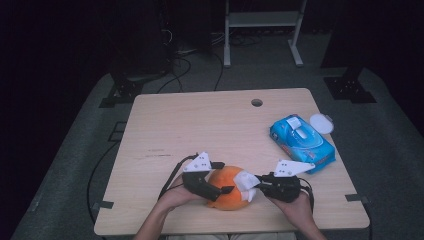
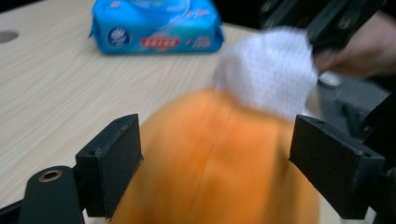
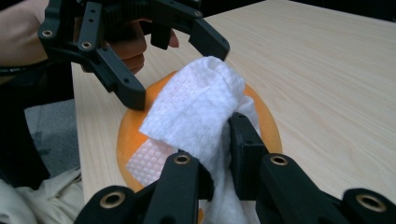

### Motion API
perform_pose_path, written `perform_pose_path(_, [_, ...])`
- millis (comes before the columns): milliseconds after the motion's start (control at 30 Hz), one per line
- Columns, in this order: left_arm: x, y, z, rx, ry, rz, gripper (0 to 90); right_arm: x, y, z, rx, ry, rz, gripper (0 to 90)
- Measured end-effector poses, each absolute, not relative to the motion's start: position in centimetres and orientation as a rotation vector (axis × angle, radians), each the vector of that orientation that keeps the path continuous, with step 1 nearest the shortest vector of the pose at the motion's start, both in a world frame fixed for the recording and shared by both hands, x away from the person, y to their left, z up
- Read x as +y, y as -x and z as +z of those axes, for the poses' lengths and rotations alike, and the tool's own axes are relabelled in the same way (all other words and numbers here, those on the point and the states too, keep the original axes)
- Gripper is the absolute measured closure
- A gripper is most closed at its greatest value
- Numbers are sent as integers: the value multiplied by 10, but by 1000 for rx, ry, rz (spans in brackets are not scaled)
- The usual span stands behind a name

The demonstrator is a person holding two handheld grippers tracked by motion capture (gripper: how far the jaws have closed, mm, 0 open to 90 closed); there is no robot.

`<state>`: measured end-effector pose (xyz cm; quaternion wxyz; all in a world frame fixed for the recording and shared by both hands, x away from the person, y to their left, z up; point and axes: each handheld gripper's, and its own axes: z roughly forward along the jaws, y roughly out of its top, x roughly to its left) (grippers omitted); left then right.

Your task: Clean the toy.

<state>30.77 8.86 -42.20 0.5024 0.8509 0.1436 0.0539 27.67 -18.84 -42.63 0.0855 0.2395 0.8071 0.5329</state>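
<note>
Orange ball [image 1: 227,187] sat at near table [image 1: 200,125] edge, between left gripper [image 1: 220,180] jaws, wide apart, flanking its sides; contact unclear. White wipe [image 1: 246,184] pinched tight in right gripper [image 1: 255,187], pressed on ball's top. Blue wipe pack [image 1: 301,142] lay well apart

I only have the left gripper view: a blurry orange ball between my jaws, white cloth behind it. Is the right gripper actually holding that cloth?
Observer: Yes, the right gripper is shut on the cloth, pinching a fold.
Operator: Is the cloth on the ball?
Observer: It drapes over the top of the ball, touching it.
Operator: Where's the ball on the table?
Observer: Near the front edge of the table, about midway across.
</note>
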Motion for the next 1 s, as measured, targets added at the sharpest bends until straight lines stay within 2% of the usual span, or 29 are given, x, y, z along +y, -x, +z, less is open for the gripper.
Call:
perform_pose_path(133, [94, -312, -430, 389, -2100, 107, 283, -190, -281, -430, 2414, -733, 1571, 806])
perform_pose_path(233, [101, -316, -431, 417, -2086, 76, 294, -193, -286, -434, 2412, -777, 1550, 807])
perform_pose_path(300, [100, -315, -428, 402, -2071, 98, 270, -193, -287, -435, 2411, -792, 1565, 807])
perform_pose_path(367, [97, -313, -425, 363, -2025, 124, 176, -190, -286, -434, 2409, -779, 1548, 806])
perform_pose_path(467, [91, -312, -427, 350, -2030, 145, 137, -189, -287, -434, 2401, -779, 1564, 807])
perform_pose_path(533, [92, -314, -431, 369, -2034, 115, 146, -189, -287, -435, 2402, -776, 1562, 806])
perform_pose_path(667, [96, -317, -434, 400, -2067, 98, 238, -191, -290, -437, 2400, -786, 1576, 804])
perform_pose_path(767, [99, -319, -435, 416, -2072, 75, 258, -192, -293, -439, 2405, -794, 1563, 804])
perform_pose_path(867, [99, -318, -433, 398, -2047, 67, 247, -193, -295, -442, 2404, -809, 1548, 803])
perform_pose_path(933, [95, -315, -431, 356, -2012, 91, 177, -192, -297, -443, 2398, -826, 1531, 803])
perform_pose_path(1000, [90, -314, -433, 354, -2044, 120, 168, -194, -301, -446, 2388, -865, 1532, 804])
